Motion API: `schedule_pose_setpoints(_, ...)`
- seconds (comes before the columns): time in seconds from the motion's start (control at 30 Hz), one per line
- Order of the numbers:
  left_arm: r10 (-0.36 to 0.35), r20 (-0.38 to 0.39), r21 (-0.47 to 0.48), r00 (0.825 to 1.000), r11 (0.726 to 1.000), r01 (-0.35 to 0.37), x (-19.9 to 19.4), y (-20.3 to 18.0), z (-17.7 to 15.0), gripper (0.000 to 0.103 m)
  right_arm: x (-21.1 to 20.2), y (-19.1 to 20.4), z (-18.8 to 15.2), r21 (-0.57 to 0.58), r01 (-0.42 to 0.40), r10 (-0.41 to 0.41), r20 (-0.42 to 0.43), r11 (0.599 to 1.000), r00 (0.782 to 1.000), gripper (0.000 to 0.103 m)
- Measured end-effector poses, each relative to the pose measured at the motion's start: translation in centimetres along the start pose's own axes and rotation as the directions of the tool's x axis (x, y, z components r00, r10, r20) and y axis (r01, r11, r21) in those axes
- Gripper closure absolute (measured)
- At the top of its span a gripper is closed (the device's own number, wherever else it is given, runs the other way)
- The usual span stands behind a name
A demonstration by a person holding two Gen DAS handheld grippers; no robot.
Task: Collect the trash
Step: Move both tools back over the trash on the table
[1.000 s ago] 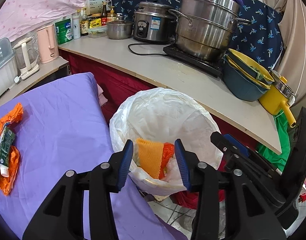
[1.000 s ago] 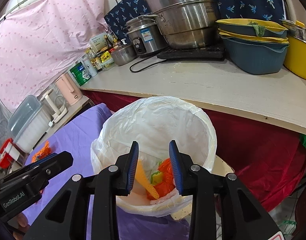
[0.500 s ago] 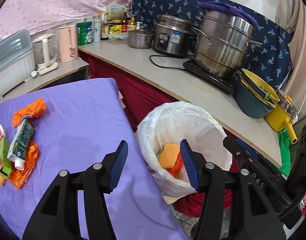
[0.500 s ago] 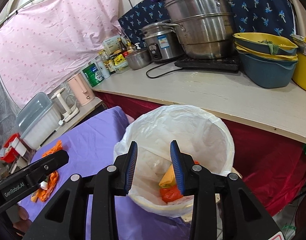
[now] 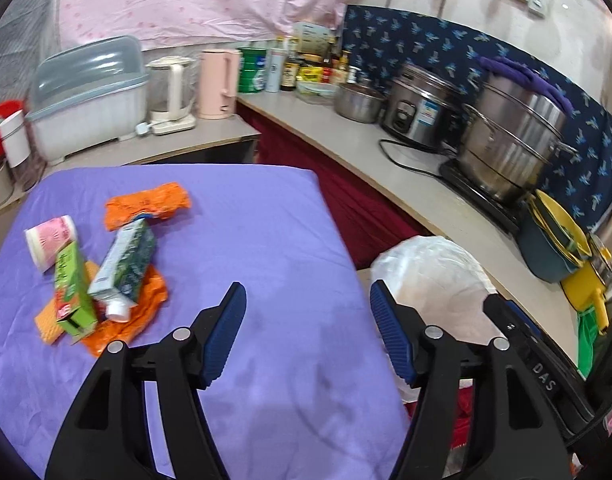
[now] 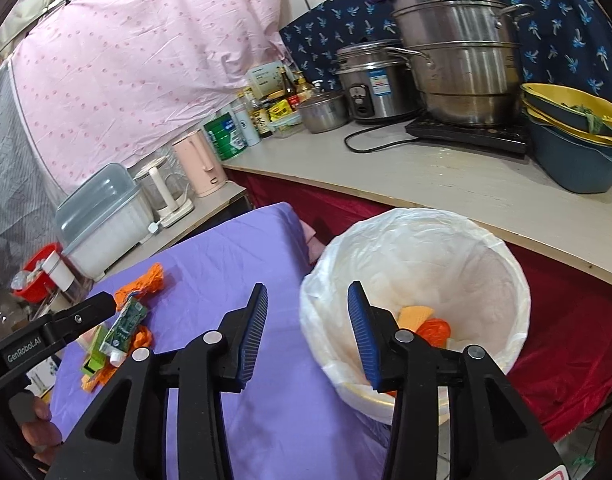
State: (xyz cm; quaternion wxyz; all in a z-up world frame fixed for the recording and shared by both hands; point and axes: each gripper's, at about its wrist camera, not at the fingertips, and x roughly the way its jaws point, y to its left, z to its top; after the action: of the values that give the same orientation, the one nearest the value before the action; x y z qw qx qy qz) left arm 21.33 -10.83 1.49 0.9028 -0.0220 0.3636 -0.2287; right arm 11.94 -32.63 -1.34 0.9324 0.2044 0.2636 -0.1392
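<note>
Left gripper (image 5: 307, 330) wide open, empty, over the purple cloth (image 5: 266, 240). Right gripper (image 6: 306, 334) open, empty, at the bin (image 6: 505, 280) rim. Trash pile (image 5: 106, 272) lies on cloth left; orange scraps (image 6: 429, 324) in bin.

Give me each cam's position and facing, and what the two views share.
Left wrist: on the left gripper, above the purple table, facing the trash pile and counter; open jaws and part of the right gripper show at right.
Right wrist: on the right gripper, over the table edge, facing the bin; open jaws, the left gripper and a fingertip show at left.
Shared: table, pile, bin, counter.
</note>
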Motion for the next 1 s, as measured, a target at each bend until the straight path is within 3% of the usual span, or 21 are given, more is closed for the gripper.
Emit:
schedule_pose_setpoints(0.2, 0.120, 0.011, -0.074, 0.993, 0.990, -0.118, -1.2, 5.1, -0.1, 0.028, 0.3, 3.2, -0.6, -0.027, -0.035, 0.035, -0.009, 0.999, 0.999, 0.056)
schedule_pose_setpoints(0.27, 0.175, 0.008, -0.105, 0.984, 0.979, -0.173, -1.6, 7.0, -0.4, 0.023, 0.6, 4.4, -0.9, -0.041, -0.048, 0.048, -0.015, 0.998, 0.999, 0.055)
schedule_pose_setpoints(0.47, 0.295, -0.055, -0.173, 0.954, 0.938, -0.300, -1.3, 12.5, -1.8, 0.023, 1.8, 7.7, -2.1, -0.067, -0.086, 0.082, -0.052, 0.994, 0.995, 0.055)
schedule_pose_setpoints(0.77, 0.328, -0.149, -0.296, 0.933, 0.885, -0.358, 0.3, 18.8, -3.6, 0.023, 5.4, 12.5, -4.6, -0.097, -0.137, 0.124, -0.133, 0.986, 0.983, 0.055)
schedule_pose_setpoints(1.0, 0.331, -0.178, -0.299, 0.927, 0.879, -0.372, 2.9, 20.4, -3.7, 0.023, 8.3, 15.3, -5.6, -0.113, -0.165, 0.143, -0.180, 0.980, 0.973, 0.055)
